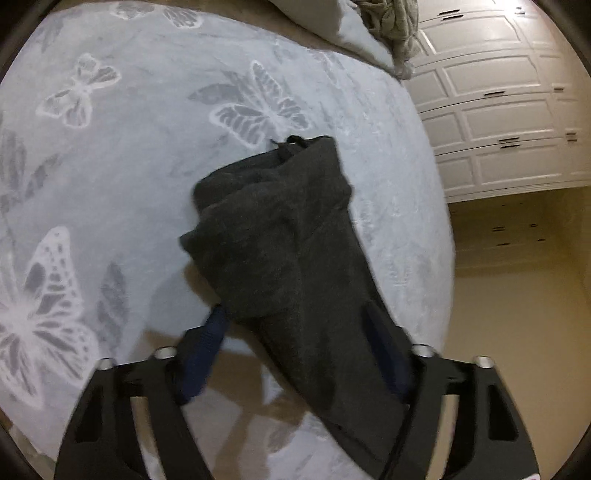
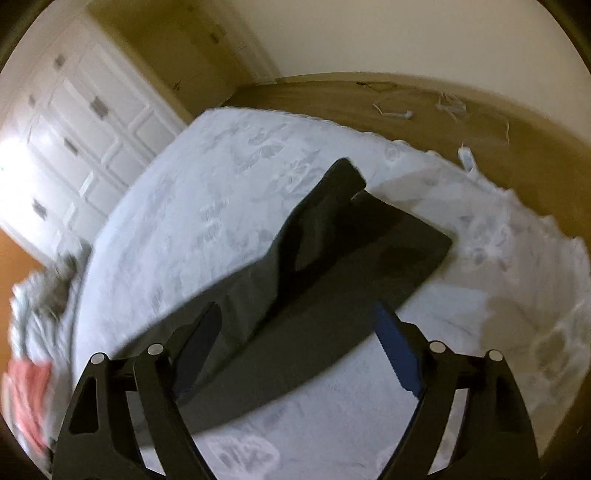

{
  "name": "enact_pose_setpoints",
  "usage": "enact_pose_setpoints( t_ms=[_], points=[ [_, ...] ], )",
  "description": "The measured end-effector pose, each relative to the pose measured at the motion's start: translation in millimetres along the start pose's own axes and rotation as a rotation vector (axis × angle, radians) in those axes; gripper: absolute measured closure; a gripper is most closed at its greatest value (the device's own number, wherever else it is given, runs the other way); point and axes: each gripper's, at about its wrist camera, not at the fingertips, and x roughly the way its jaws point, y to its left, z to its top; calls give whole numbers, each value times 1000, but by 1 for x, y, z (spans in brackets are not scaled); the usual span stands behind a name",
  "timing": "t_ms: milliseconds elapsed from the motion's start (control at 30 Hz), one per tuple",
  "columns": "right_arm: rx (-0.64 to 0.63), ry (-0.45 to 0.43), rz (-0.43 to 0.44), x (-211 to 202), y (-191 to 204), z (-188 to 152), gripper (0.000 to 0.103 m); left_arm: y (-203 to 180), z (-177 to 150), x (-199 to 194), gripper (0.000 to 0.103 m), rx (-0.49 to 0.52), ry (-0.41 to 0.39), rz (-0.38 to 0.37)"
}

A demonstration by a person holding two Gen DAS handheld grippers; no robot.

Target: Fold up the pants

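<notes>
Dark grey pants (image 1: 288, 236) lie on a pale blue butterfly-print bedspread (image 1: 129, 166). In the left wrist view the waist end is bunched and folded over, with a drawstring at its far tip. My left gripper (image 1: 295, 314) is open, its blue-padded fingers (image 1: 207, 343) on either side of the cloth, which lies between them. In the right wrist view the pants (image 2: 332, 266) stretch away with both legs spread flat toward the bed's far corner. My right gripper (image 2: 299, 314) is open above the pants, fingers wide apart, holding nothing.
White panelled wardrobe doors (image 1: 498, 110) stand beyond the bed's edge. A bunched grey blanket (image 1: 391, 26) lies at the bed's far end. White cables (image 2: 454, 107) lie on the brown floor. A pink cloth (image 2: 26, 384) sits at the left edge of the right view.
</notes>
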Motion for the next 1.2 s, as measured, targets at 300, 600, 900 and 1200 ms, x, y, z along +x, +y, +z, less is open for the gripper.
enact_pose_setpoints(
  t_ms=[300, 600, 900, 1200],
  points=[
    [-89, 90, 6, 72, 24, 8, 97, -39, 10, -6, 99, 156, -32, -61],
    [-163, -31, 128, 23, 35, 17, 98, -51, 32, -2, 99, 340, -122, -11],
    [-117, 191, 20, 66, -1, -4, 96, -17, 25, 23, 99, 260, -9, 141],
    [-198, 99, 46, 31, 13, -1, 96, -22, 23, 32, 96, 280, 15, 312]
  ],
)
